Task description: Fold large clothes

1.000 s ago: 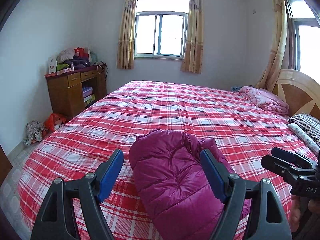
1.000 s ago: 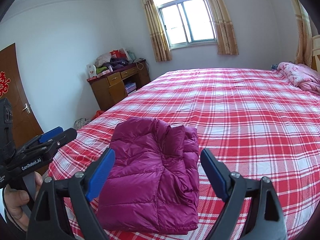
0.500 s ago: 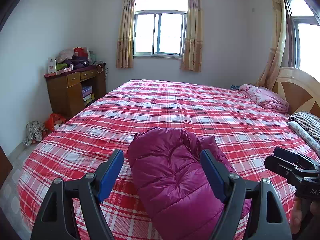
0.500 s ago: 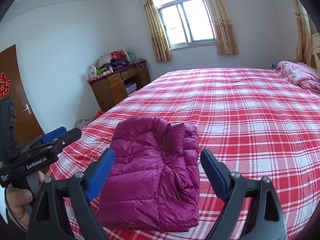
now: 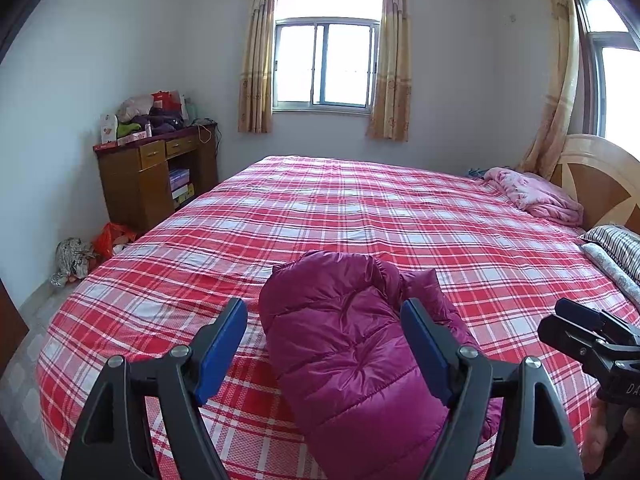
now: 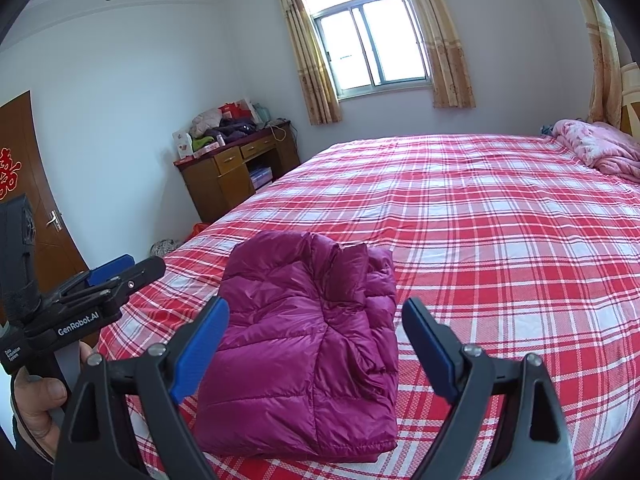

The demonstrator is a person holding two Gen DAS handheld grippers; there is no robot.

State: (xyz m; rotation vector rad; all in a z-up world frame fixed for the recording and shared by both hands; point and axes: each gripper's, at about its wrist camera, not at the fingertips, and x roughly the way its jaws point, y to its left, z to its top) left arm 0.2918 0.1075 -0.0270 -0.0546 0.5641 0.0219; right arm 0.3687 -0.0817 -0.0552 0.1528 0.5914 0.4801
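Grippers slightly back; jacket [image 6: 308,344] unmoved

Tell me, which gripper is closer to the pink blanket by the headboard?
Right. The right gripper is beside the purple jacket on the side toward the pink blanket; the left gripper is on the opposite side.

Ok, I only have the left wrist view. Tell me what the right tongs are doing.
Observer: The right tongs are wide open, holding nothing.
Operator: Describe the jacket's near end; my frame cuts it off.
Observer: The jacket is folded into a flat rectangle, its near edge fully on the bed.
Operator: Report what's off to my left.
Observer: A brown door with a red paper decoration.
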